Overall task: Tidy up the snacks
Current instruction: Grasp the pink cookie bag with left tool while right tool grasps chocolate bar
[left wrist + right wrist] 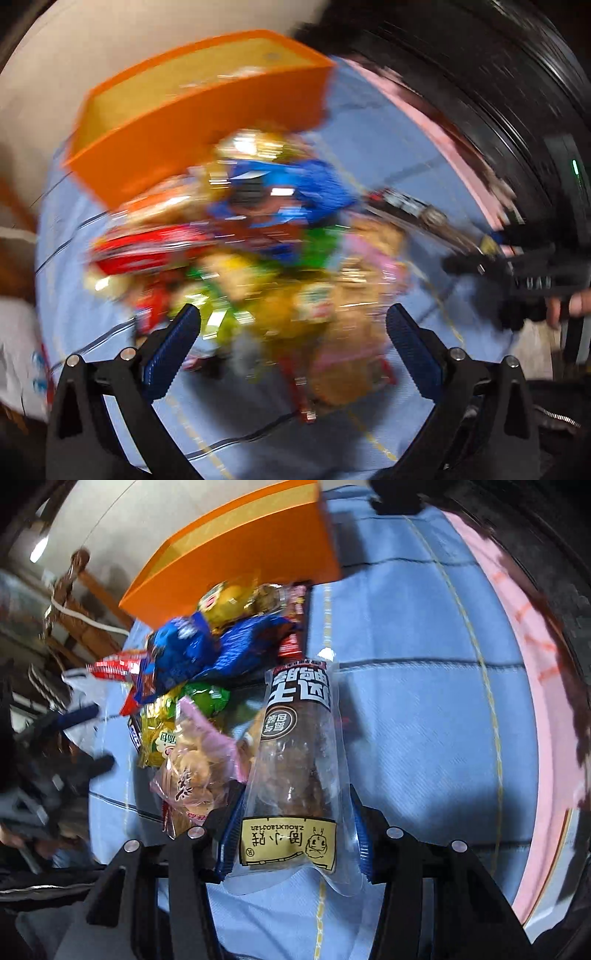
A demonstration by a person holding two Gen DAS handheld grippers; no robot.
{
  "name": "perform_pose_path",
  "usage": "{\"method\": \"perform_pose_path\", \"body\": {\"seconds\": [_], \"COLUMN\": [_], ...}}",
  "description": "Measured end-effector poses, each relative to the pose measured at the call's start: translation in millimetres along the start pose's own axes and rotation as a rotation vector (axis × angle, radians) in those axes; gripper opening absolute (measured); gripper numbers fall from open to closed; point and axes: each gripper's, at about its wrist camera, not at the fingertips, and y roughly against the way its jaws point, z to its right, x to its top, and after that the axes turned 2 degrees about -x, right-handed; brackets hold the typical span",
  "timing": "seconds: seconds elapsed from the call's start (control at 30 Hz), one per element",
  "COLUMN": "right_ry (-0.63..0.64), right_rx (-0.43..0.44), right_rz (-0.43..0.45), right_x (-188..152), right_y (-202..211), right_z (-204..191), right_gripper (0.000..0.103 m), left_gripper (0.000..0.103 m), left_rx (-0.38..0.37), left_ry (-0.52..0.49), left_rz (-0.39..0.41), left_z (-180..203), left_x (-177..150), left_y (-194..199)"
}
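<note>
at the near edge of the snack pile: lifting the clear packet cleanly

the right gripper [293,834] has its jaws clamped on the clear packet [295,760], at the pile's [192,686] right side on the blue cloth [424,709]. it should lift straight, then carry far to the orange bin [236,565]. the left gripper [291,350] hovers over the pile, jaws apart and empty.

Jumbled snack packets [192,686], orange bin [236,565] behind — clear duck-leg pouch [295,768] foremost
</note>
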Motion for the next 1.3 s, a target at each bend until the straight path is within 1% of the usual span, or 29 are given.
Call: {"method": "perform_pose_path", "body": {"seconds": [0.1,0.2,0.23,0.27,0.3,0.33,0.37,0.4,0.43,0.47,0.5,0.6,0.67,0.73,0.8,0.83,0.87,0.9,0.93,1.0,1.07,1.1,1.13,1.2,1.23,1.3], "right_ry": [-0.024,-0.034,-0.039,-0.044,-0.048,-0.051,-0.053,-0.051,-0.050,-0.048,-0.044,-0.011,0.015,0.035,0.064,0.088,0.125,0.148,0.171,0.181,0.200,0.199,0.197,0.212,0.235,0.261], "right_rx": [0.007,0.020,0.025,0.026,0.026,0.026,0.027,0.028,0.029,0.033,0.034,0.042,0.062,0.086,0.108,0.094,0.047,0.019,-0.004,-0.040,-0.118,-0.131,-0.139,-0.207,-0.238,-0.262], "right_rz": [0.007,0.010,0.010,0.009,0.008,0.009,0.012,0.017,0.021,0.029,0.036,0.071,0.089,0.096,0.082,0.062,0.038,0.015,-0.027,-0.064,-0.103,-0.105,-0.110,-0.104,-0.089,-0.055], "right_x": [-1,1,0,-2,-2,-4,-4,-3,-4,-3,-2,4,12,19,26,29,29,27,26,23,25,28,31,41,47,55], "right_y": [2,0,-2,-1,0,2,3,4,6,9,13,24,31,35,33,27,16,8,-7,-27,-44,-48,-50,-48,-45,-40], "right_z": [8,11,12,14,15,18,18,17,18,18,17,7,-2,-11,-21,-27,-33,-38,-43,-45,-48,-48,-49,-54,-57,-60], "right_gripper": [0.051,0.052,0.052,0.052,0.052,0.052,0.052,0.052,0.052,0.052,0.052,0.052,0.052,0.052,0.052,0.052,0.053,0.053,0.053,0.055,0.056,0.064,0.076,0.085,0.093,0.095], "left_gripper": [0.098,0.098,0.098,0.092,0.074,0.063,0.056,0.049,0.044,0.042,0.041,0.041,0.041,0.041,0.041,0.041,0.041,0.041,0.041,0.041,0.042,0.042,0.042,0.042,0.042,0.042], "left_rx": [-0.010,-0.028,-0.024,-0.015,0.014,0.086,0.124,0.127,0.100,0.077,0.058,0.036,0.017,0.004,-0.018,-0.033,-0.042,-0.035,-0.024,-0.032,-0.032,-0.029,-0.027,-0.030,-0.033,-0.032], "left_ry": [-0.091,-0.161,-0.183,-0.199,-0.218,-0.250,-0.278,-0.286,-0.242,-0.200,-0.158,-0.092,-0.042,0.011,0.078,0.103,0.140,0.163,0.183,0.209,0.227,0.226,0.226,0.223,0.219,0.215], "left_rz": [-0.053,-0.070,-0.086,-0.106,-0.132,-0.148,-0.136,-0.138,-0.137,-0.131,-0.114,-0.033,0.002,0.024,0.053,0.056,0.055,0.054,0.046,0.027,0.012,0.006,0.003,0.001,0.000,-0.003], "left_z": [34,57,63,66,71,73,74,74,68,62,55,36,22,9,-9,-15,-23,-29,-35,-46,-52,-54,-55,-57,-56,-58], "left_x": [10,19,20,19,17,16,15,16,19,21,23,26,25,24,23,22,20,18,15,11,7,6,5,6,6,6], "left_y": [-23,-44,-53,-61,-72,-85,-88,-88,-82,-77,-68,-30,-9,7,21,26,26,24,21,20,18,17,16,14,14,13]}}
